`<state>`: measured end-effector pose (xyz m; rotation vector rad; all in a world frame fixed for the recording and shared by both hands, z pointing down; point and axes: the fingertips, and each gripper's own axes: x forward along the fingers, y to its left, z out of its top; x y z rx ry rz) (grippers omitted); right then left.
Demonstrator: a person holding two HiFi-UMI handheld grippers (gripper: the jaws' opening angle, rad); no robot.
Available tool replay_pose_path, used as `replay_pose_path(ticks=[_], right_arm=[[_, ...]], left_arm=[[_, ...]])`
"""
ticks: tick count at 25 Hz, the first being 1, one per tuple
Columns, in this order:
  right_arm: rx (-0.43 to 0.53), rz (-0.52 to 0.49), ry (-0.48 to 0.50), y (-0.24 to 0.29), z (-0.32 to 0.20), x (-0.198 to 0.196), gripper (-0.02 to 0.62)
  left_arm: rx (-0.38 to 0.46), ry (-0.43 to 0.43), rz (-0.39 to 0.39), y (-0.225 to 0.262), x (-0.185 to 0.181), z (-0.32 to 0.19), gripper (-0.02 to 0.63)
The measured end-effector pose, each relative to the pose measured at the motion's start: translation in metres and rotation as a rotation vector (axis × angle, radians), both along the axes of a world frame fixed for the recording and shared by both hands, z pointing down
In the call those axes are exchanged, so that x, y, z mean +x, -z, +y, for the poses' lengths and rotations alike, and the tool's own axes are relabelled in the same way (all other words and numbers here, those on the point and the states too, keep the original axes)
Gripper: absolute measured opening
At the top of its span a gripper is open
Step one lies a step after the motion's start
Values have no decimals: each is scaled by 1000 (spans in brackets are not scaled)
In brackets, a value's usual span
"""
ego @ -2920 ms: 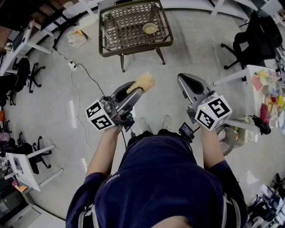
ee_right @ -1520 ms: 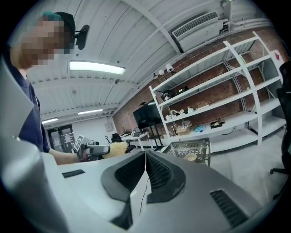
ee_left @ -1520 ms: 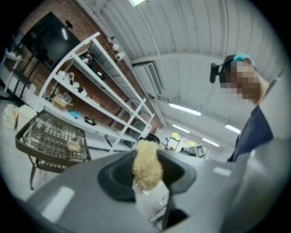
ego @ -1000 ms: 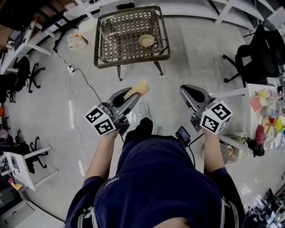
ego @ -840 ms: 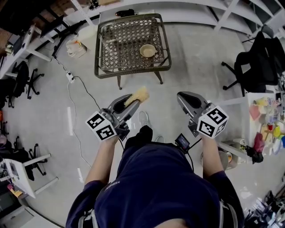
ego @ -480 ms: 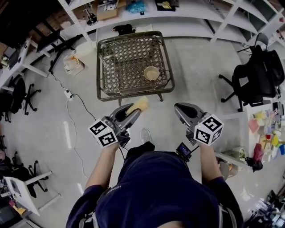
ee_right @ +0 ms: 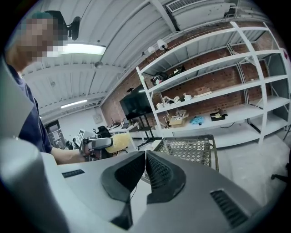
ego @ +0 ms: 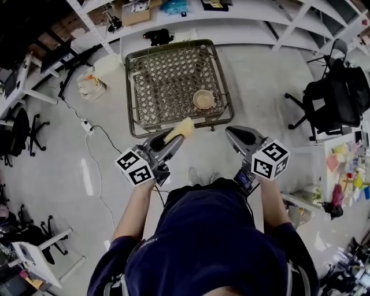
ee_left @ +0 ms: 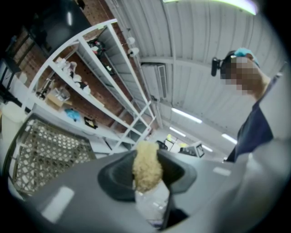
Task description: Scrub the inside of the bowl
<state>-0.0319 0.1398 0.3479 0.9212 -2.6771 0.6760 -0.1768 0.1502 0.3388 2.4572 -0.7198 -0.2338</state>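
Observation:
A small tan bowl (ego: 204,99) stands on the right side of a low wicker table (ego: 156,87) ahead of me. My left gripper (ego: 176,134) is shut on a yellow scrubbing sponge (ego: 180,129), which sticks out past its jaw tips just short of the table's near edge. In the left gripper view the sponge (ee_left: 146,164) fills the gap between the jaws. My right gripper (ego: 234,134) hovers to the right, short of the table, shut with nothing in it. In the right gripper view its jaws (ee_right: 145,169) meet, and the table (ee_right: 188,149) lies beyond them.
White shelving (ego: 243,14) runs behind the table. A black office chair (ego: 332,95) stands at the right and a cluttered desk (ego: 347,173) beyond it. A cable and power strip (ego: 88,125) lie on the floor at the left, near a white bag (ego: 91,85).
The person has walked toward the wicker table, which has come much nearer. Both grippers keep their hold and spacing; the sponge now nearly reaches the table's near edge.

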Motion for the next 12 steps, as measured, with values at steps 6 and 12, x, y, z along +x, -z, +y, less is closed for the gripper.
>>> replay_pose_path(ticks=[6,12], right_arm=[[-26,24,-66,-13,-9,-6,8],[-70,38,-115,-35,-43,4,8]], left_arm=[[-16,8,8,-9,-19,9,121],[-32,43,-5,-16,-25,-4,121]])
